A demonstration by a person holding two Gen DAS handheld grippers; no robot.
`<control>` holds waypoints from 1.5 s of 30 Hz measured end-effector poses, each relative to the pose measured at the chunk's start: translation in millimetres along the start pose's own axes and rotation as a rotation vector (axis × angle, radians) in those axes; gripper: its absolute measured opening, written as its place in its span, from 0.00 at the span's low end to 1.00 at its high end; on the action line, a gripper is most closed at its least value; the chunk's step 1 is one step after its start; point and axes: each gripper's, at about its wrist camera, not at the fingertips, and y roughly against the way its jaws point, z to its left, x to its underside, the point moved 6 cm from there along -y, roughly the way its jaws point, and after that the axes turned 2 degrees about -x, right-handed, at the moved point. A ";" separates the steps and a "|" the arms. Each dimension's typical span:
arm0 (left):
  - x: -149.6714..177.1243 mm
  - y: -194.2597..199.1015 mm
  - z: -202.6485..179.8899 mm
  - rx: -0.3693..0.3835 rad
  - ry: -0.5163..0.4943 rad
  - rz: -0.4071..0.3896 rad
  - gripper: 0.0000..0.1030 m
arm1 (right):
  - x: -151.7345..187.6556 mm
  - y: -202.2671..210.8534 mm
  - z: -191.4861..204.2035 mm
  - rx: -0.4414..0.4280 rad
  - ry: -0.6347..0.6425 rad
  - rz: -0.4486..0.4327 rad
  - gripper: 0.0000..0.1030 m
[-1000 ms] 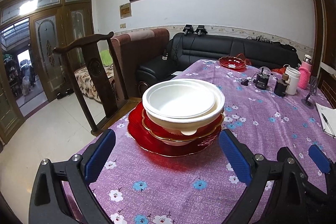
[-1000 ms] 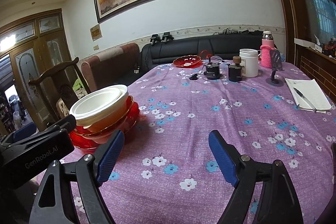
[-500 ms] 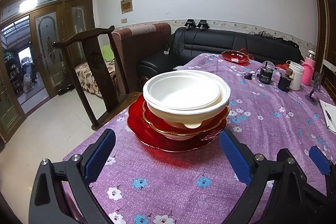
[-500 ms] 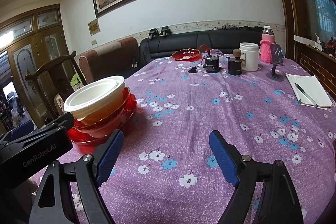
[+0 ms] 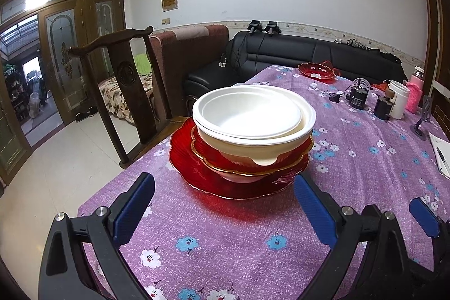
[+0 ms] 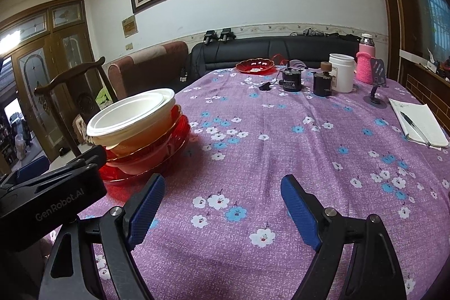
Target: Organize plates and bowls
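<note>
A stack of dishes stands near the table's left edge. At the bottom lies a wide red glass plate (image 5: 197, 173), on it a red gold-rimmed bowl (image 5: 292, 153), then a cream bowl (image 5: 253, 142) with a white plate (image 5: 247, 114) nested in it. The same stack (image 6: 135, 131) shows at the left of the right wrist view. My left gripper (image 5: 225, 196) is open, just in front of the stack, nothing between its blue pads. My right gripper (image 6: 222, 196) is open over bare cloth to the right of the stack. A separate red dish (image 6: 255, 66) sits at the far end.
A purple flowered cloth (image 6: 281, 137) covers the table. At the far right stand a white jar (image 6: 341, 72), two black devices (image 6: 292, 79), a pink flask (image 6: 367, 58), a phone stand (image 6: 375, 92) and a notebook with pen (image 6: 416, 125). A wooden chair (image 5: 123, 92) stands left of the table.
Both views have drifted slightly; the stack sits a little higher in the left wrist view. Both grippers stay open and nothing on the table has moved.
</note>
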 end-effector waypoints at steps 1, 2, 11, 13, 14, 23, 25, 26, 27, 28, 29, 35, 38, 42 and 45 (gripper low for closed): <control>0.4 -1.6 0.4 0.002 0.000 0.004 0.96 | 0.5 -0.6 1.1 -0.001 0.003 0.002 0.86; 1.0 -2.5 0.5 0.002 0.000 0.006 0.96 | 0.5 -1.8 1.7 -0.002 0.005 0.005 0.86; 3.5 -10.3 4.1 0.012 0.017 0.022 0.96 | 3.0 -9.2 8.3 0.006 0.023 0.025 0.86; 3.9 -11.1 5.5 0.015 0.024 0.020 0.96 | 3.4 -10.6 10.0 0.007 0.027 0.028 0.86; 3.8 -11.2 6.5 0.017 0.028 0.017 0.96 | 3.4 -11.2 10.8 0.007 0.029 0.029 0.86; -7.7 8.2 29.4 0.049 0.124 -0.122 1.00 | 3.6 -15.5 19.8 0.006 0.038 0.037 0.86; -11.7 7.7 33.8 0.098 0.157 -0.123 1.00 | 2.9 -16.6 23.9 0.004 0.046 0.039 0.86; -13.5 6.8 35.2 0.112 0.166 -0.121 1.00 | 2.1 -17.3 26.3 0.002 0.052 0.040 0.86; -16.0 6.1 37.0 0.122 0.174 -0.119 1.00 | 1.0 -18.0 28.8 0.000 0.060 0.039 0.86; -16.9 6.8 39.7 0.119 0.183 -0.116 1.00 | -0.6 -18.5 33.1 -0.005 0.072 0.038 0.86; -18.8 7.2 42.7 0.111 0.193 -0.120 1.00 | -1.8 -19.1 36.1 -0.009 0.079 0.038 0.86; -30.5 24.4 59.5 0.070 0.232 -0.207 1.00 | -8.2 -20.0 56.2 -0.042 0.113 0.032 0.86; -34.3 27.2 61.0 0.006 0.185 -0.217 1.00 | -10.5 -20.6 63.2 -0.053 0.127 0.029 0.86; -32.6 13.9 56.9 0.044 0.171 -0.140 1.00 | -13.5 -21.4 71.8 -0.068 0.136 0.028 0.86; -28.8 6.5 57.4 0.047 0.173 -0.102 1.00 | -16.4 -20.9 76.5 -0.074 0.145 0.023 0.86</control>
